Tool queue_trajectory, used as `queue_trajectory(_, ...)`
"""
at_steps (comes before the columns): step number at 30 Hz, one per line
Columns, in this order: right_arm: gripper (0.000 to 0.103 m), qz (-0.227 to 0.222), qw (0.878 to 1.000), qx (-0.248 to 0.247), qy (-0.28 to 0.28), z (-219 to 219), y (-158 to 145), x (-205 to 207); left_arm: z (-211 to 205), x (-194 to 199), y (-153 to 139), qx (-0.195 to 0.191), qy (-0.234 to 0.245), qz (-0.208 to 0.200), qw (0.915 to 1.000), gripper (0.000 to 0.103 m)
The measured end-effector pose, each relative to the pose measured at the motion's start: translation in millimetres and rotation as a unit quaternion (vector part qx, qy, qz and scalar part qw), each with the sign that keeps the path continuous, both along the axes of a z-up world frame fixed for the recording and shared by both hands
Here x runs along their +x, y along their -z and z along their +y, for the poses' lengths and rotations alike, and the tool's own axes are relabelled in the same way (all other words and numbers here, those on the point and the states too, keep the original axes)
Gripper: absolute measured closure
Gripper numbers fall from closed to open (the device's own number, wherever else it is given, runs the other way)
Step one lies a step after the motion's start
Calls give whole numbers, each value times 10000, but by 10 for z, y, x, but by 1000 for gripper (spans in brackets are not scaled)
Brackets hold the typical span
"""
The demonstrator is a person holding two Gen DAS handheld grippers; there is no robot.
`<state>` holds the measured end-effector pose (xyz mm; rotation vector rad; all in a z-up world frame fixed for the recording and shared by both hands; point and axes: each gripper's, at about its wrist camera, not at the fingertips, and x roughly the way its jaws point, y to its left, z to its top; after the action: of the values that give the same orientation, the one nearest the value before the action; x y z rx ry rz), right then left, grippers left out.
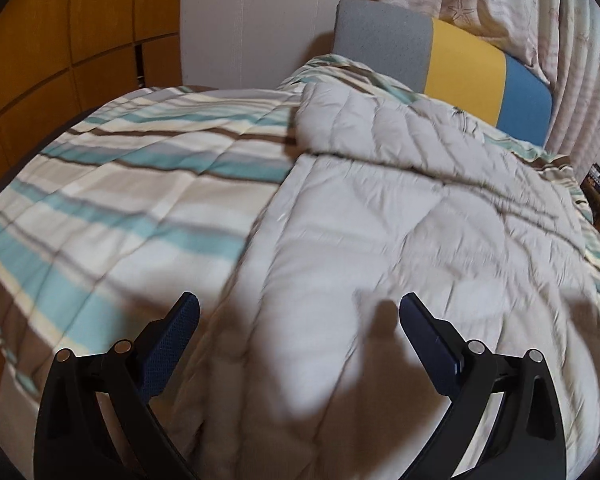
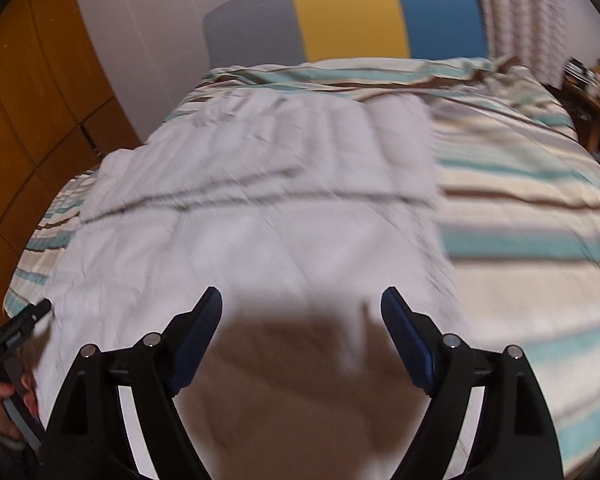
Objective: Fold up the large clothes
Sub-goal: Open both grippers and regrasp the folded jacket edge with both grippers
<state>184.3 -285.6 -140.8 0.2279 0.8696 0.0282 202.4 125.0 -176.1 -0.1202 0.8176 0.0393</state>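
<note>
A large pale grey quilted garment (image 1: 400, 216) lies spread flat on the striped bedspread (image 1: 120, 184); its far part is folded over across its width. My left gripper (image 1: 300, 312) is open and empty, hovering above the garment's near left edge. My right gripper (image 2: 302, 306) is open and empty above the garment (image 2: 260, 208) near its right side. The left gripper (image 2: 24, 328) also shows at the left edge of the right wrist view, by the garment's left edge. The image is motion-blurred.
The bed has a grey, yellow and blue headboard (image 1: 460, 60) at the far end. Wooden wardrobe doors (image 1: 60, 40) stand on the left, curtains (image 1: 540, 20) behind the headboard, and a wooden nightstand (image 2: 596, 92) on the right. Striped bedspread (image 2: 532, 216) lies bare right of the garment.
</note>
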Motion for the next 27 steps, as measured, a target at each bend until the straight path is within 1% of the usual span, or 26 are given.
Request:
queue_trajectory(5,21,81,9992,-38,400,-334,74,-581,98,-234,128,-14,-9,114,9999,4)
queue_trajectory(9,21,259,9979,74,585,-508,179,-883,127,-421,196,-316,28,156,9994,4)
queue_trajectory(12,21,357,9974,61,629,-578,258,-1047,131,-558,219,-478,36,155,9987,4)
queue_trajectory(15,21,409,9969,224,630,-617,323,-1173,99,-658,216,-466,144,149,9987,4)
queue_trajectory(19,21,363,9968,391,589,-611,365,-1333,66,-771,216,-505,308,120,9982,4)
queue_trajectory(21,21,338,9971,433,524,-579,367,-1382,46,-829,215,-520,383,94,9979,6)
queue_trajectory(23,22,340,9972,482,463,-554,370,-1420,24,-889,216,-510,451,68,9977,11)
queue_trajectory(26,26,339,9971,568,385,-510,380,-1467,17,-965,224,-541,532,28,9971,18)
queue_trajectory(27,29,342,9970,616,327,-487,383,-1491,20,-988,229,-579,548,12,9968,19)
